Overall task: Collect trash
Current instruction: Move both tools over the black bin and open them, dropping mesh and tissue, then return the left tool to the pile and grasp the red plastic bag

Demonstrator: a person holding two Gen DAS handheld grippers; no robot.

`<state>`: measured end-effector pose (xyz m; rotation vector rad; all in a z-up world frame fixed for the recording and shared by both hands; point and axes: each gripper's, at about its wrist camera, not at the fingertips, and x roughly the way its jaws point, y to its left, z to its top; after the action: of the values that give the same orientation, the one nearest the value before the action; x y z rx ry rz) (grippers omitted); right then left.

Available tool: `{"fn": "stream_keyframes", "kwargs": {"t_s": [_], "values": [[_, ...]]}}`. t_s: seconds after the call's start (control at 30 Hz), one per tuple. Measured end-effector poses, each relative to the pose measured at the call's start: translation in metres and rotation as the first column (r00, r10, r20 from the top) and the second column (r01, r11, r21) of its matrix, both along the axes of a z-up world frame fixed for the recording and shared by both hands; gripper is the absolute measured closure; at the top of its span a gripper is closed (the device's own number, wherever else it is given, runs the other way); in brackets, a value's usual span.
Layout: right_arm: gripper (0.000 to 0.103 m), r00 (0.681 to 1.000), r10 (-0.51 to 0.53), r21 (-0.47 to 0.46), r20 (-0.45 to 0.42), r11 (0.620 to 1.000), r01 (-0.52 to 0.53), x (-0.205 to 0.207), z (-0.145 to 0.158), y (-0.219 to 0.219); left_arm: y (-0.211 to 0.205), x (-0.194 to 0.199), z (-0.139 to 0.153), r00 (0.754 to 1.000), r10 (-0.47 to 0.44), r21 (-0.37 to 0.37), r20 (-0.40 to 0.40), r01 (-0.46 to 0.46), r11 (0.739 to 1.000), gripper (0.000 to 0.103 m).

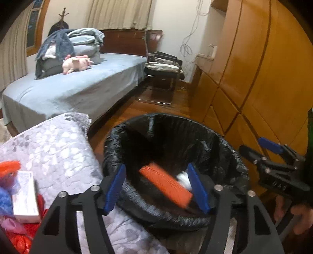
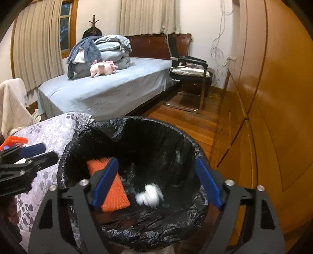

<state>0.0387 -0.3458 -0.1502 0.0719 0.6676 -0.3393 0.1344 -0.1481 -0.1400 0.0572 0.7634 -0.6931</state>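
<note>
Black liner of the trash bin (image 2: pixel 137 140); inside it an orange ribbed piece (image 2: pixel 115 193) and a white crumpled object (image 2: pixel 149 195). Both grippers have black frames with blue fingers (image 1: pixel 115 187). Quilted cover (image 1: pixel 58 148) in pale lilac-grey with a grey leaf print. Bed sheet (image 2: pixel 109 91) light blue; plush pig (image 2: pixel 102 69) pink; wardrobe (image 2: pixel 277 97) honey-coloured wood; curtains (image 2: pixel 148 15) beige, vertically pleated

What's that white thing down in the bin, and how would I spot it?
Find the black-lined trash bin beside the grey leaf-patterned quilt. Inside lie two items: a flat orange ridged piece and, to its right, the small white object. It is blurred, rounded and the only white thing there.
</note>
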Motion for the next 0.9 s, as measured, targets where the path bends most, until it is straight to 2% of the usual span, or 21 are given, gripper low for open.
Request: {"fn": "stream_keyframes", "kwargs": {"t_s": [0.07, 0.13, 0.3, 0.53, 0.8, 0.9], "values": [[0.011, 1.0, 0.002, -0.001, 0.01, 1.0, -0.002, -0.001, 0.002, 0.004, 0.014, -0.003, 0.002, 0.999, 0.033, 0.001, 0.006, -0.034, 0.999, 0.033], [0.008, 1.0, 0.025, 0.005, 0.015, 1.0, -0.025, 0.0, 0.005, 0.011, 0.028, -0.007, 0.005, 0.997, 0.075, 0.003, 0.023, -0.075, 0.997, 0.024], [0.005, 0.995, 0.097, 0.011, 0.031, 0.995, -0.097, 0.01, 0.012, 0.044, 0.071, -0.019, 0.017, 0.975, 0.2, 0.016, 0.1, -0.203, 0.979, 0.013], [0.005, 0.97, 0.239, 0.037, 0.049, 0.97, -0.241, 0.029, 0.017, 0.104, 0.147, -0.044, 0.02, 0.905, 0.377, 0.065, 0.195, -0.396, 0.916, 0.009], [0.005, 0.919, 0.393, 0.064, 0.042, 0.917, -0.395, 0.048, 0.012, 0.173, 0.219, -0.056, 0.003, 0.827, 0.529, 0.101, 0.191, -0.552, 0.827, 0.009], [0.005, 0.904, 0.426, 0.074, 0.034, 0.901, -0.427, 0.054, 0.005, 0.193, 0.234, -0.06, -0.004, 0.808, 0.558, 0.108, 0.189, -0.582, 0.806, 0.009]]}}
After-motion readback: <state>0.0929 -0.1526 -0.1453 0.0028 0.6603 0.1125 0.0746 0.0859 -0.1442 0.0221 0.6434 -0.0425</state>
